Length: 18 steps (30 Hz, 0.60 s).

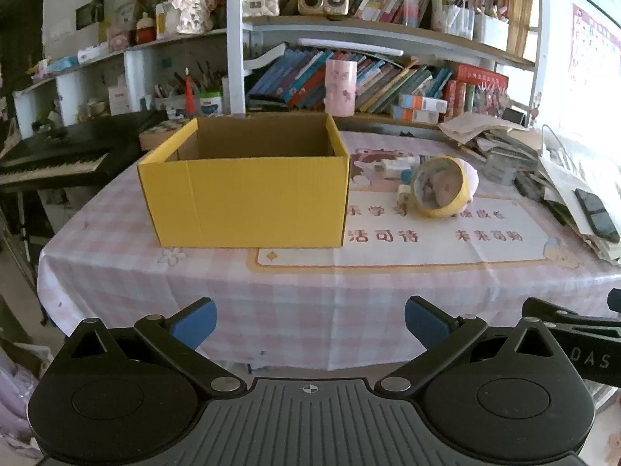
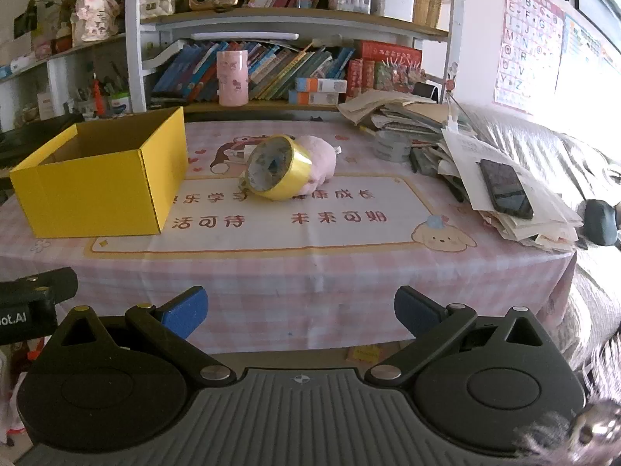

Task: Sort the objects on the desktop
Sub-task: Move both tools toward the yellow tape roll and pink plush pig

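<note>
Desktop objects lie on a bench covered by a pink-and-white checked cloth (image 1: 310, 303) with a printed cartoon mat at its centre. An open yellow corrugated cardboard box (image 1: 244, 198) stands upright on the left part of the bench, its brown interior visible from above the rim; nothing can be made out inside from these views. To its right, well apart from the box wall, a roll of yellow adhesive tape (image 2: 277, 173) lies tilted on its edge, its open core facing the cameras, and it touches a pink plush toy (image 2: 320, 159) lying directly behind it. Small white items (image 1: 401, 178) sit beside the roll on the side nearer the box; their kind cannot be told. At the right edge of the bench a black smartphone (image 2: 504, 188) rests face up on a loose stack of papers and books (image 2: 411, 116). Behind the bench, a white shelf unit (image 1: 235, 39) holds slanted rows of books and a pink printed cylindrical cup (image 2: 232, 77). A dark keyboard instrument (image 1: 58, 155) stands to the left of the bench. Left gripper (image 1: 310, 324) and right gripper (image 2: 300, 314) both hover over the near edge of the bench, angled downward, side by side; each has its blue-padded fingers (image 1: 198, 324) spread fully wide with nothing between them.
</note>
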Tool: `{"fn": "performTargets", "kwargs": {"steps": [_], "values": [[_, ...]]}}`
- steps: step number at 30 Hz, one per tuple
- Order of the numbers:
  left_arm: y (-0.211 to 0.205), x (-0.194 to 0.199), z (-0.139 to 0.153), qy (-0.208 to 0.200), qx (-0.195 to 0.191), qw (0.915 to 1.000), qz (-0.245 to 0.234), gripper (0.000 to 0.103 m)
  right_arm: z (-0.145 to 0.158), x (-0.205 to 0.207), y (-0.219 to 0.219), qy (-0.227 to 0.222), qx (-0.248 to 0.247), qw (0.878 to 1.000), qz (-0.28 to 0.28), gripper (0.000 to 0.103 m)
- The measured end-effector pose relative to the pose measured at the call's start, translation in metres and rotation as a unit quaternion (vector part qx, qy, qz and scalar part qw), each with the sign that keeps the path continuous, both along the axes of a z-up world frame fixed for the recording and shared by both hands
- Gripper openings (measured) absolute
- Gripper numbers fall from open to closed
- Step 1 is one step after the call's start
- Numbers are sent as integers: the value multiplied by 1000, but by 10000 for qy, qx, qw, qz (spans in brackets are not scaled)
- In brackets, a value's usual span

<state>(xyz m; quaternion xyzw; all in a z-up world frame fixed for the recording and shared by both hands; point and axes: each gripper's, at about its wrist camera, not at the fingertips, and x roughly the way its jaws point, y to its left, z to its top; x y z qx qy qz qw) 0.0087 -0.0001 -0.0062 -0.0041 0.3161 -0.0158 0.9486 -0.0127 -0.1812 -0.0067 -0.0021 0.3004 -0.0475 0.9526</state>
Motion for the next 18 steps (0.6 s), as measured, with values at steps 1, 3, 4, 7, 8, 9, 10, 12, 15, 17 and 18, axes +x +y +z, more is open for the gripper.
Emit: {"fn": "performTargets", "kwargs": {"steps": [1, 3, 4, 7, 8, 9, 10, 12, 15, 17, 18], "values": [[1, 0, 0, 18, -10, 10000, 6, 103, -1, 0, -1, 10, 4, 10000, -4, 103], [2, 1, -2, 63, -7, 10000, 10, 103, -2, 1, 3, 41, 30, 10000, -40, 103], [2, 1, -3, 83, 23, 10000, 14, 103, -2, 1, 2, 49, 40, 10000, -46, 103], [3, 2, -5, 134, 51, 9999, 29, 103, -3, 1, 2, 81, 71, 9999, -69, 103], [4, 2, -5, 146, 41, 9999, 29, 103, -3, 1, 1, 95, 78, 9999, -77, 103], [4, 2, -5, 156, 35, 9999, 27, 103, -2, 1, 1, 110, 82, 9999, -80, 103], [4, 2, -5, 148, 41, 9999, 41, 103, -2, 1, 2, 123, 89, 9999, -82, 103], [5, 3, -4, 133, 18, 9999, 57, 103, -2, 1, 2, 147, 100, 9998, -80, 103], [7, 3, -4, 166, -82, 9998, 40, 103, -3, 2, 1, 183, 112, 9997, -75, 103], [6, 4, -5, 196, -72, 9998, 20, 103, -3, 2, 1, 207, 122, 9997, -63, 103], [6, 4, -5, 189, -66, 9998, -4, 103, -3, 3, 1, 211, 122, 9997, -61, 103]]}}
